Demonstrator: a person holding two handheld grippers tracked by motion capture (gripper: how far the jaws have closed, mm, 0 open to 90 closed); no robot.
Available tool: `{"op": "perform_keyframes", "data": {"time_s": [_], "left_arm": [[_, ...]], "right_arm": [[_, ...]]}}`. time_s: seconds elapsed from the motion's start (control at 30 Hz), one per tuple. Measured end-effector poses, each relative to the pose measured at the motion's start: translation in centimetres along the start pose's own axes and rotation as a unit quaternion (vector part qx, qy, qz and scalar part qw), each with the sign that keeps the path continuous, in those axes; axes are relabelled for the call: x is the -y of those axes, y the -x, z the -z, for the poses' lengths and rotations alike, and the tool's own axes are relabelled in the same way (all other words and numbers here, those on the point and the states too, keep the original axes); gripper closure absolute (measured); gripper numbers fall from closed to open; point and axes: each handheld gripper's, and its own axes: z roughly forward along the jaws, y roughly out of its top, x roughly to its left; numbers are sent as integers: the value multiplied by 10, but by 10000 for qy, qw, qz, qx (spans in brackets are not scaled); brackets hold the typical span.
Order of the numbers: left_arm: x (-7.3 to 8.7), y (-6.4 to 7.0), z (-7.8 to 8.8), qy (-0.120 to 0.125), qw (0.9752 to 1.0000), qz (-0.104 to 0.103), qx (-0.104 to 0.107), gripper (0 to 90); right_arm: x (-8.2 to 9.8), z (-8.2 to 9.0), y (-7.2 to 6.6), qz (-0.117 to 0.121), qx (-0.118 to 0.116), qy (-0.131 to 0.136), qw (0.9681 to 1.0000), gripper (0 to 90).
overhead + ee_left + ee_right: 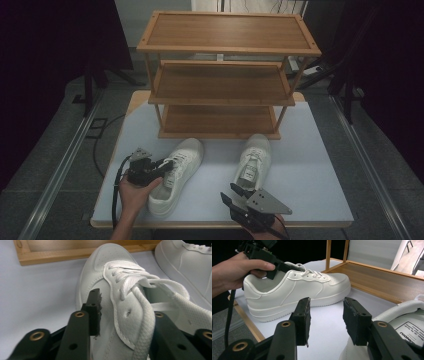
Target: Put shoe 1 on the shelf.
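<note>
Where a three-shelf rack point(225, 75) stands, two white sneakers point(177, 172), two hand-held grippers point(157, 169).

Two shoes lie on the surface point(310, 165) before the rack point(220, 75): one point(182, 165) left, one point(252, 160) right.

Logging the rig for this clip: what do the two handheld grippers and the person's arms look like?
Both grippers are black with two blocky jaws, brass-ringed screw holes and dark ridged pads. The left gripper trails a black cable; the right gripper carries a grey three-cornered plate with small holes. Forearms are bare, with no sleeves or gloves visible.
</note>
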Motion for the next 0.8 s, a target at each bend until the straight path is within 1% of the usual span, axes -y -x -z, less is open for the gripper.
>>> {"op": "perform_keyframes", "data": {"time_s": [0.07, 0.1, 0.13, 0.17, 0.2, 0.23, 0.27, 0.3, 0.33, 0.37, 0.4, 0.47, 0.5, 0.53, 0.57, 0.6, 0.63, 0.67, 0.7, 0.73, 0.77, 0.8], "left_arm": [[0, 1, 0, 10, 9999, -65, -104, 729], [0, 1, 0, 10, 9999, -65, -104, 751], [0, 2, 0, 6, 9998, -126, -166, 751], [0, 4, 1, 23, 9994, -220, -261, 792], [1, 5, 1, 41, 9992, -275, -293, 809], [1, 5, 1, 29, 9990, -343, -295, 820], [1, 5, 1, 29, 9990, -343, -295, 825], [0, 5, 0, 20, 9987, -403, -296, 826], [0, 5, 0, 27, 9988, -394, -275, 826], [1, 2, 1, 72, 9993, -310, -182, 826], [1, 2, 1, 72, 9993, -310, -182, 827], [2, -1, 2, 159, 9995, -233, -102, 826], [3, -3, 2, 233, 9996, -149, -36, 828], [3, -3, 2, 233, 9996, -149, -36, 829], [4, -7, 3, 309, 9995, -50, 13, 831], [4, -7, 3, 309, 9995, -50, 13, 833], [5, -10, 5, 363, 9993, 19, 120, 834], [5, -10, 5, 363, 9993, 19, 120, 834], [6, -13, 7, 444, 9986, 111, 261, 834], [6, -13, 7, 444, 9986, 111, 261, 835], [6, -16, 10, 561, 9974, 237, 389, 835], [6, -16, 10, 561, 9974, 237, 389, 835]], "right_arm": [[0, 0, 0, -27, 0, 37, 10000, 570], [0, 0, 0, -12, 5, 40, 10000, 570], [0, 0, 0, -12, 5, 40, 10000, 570], [0, 1, 0, -10, 6, 46, 10000, 570], [0, 1, 0, -12, 9, 46, 10000, 570], [0, 1, 0, -14, 12, 49, 10000, 570], [0, 1, 0, -14, 12, 49, 10000, 570], [0, 1, 0, -17, 16, 51, 10000, 570], [0, 1, 0, -17, 16, 51, 10000, 570], [0, 1, 1, -27, 29, 60, 10000, 570], [0, 1, 1, -27, 29, 60, 10000, 570], [0, 1, 1, -33, 47, 74, 10000, 570], [0, 2, 2, -44, 52, 95, 9999, 571], [0, 3, 2, -46, 62, 110, 9999, 571], [-1, 3, 3, -53, 67, 116, 9999, 572], [-1, 3, 3, -53, 67, 116, 9999, 572], [-1, 4, 4, -79, 70, 154, 9998, 572], [-1, 4, 4, -79, 70, 154, 9998, 572], [-2, 5, 4, -100, 88, 188, 9997, 571], [-2, 5, 4, -100, 88, 188, 9997, 571], [-2, 6, 5, -117, 95, 218, 9996, 572], [-2, 6, 5, -117, 95, 218, 9996, 572]]}}
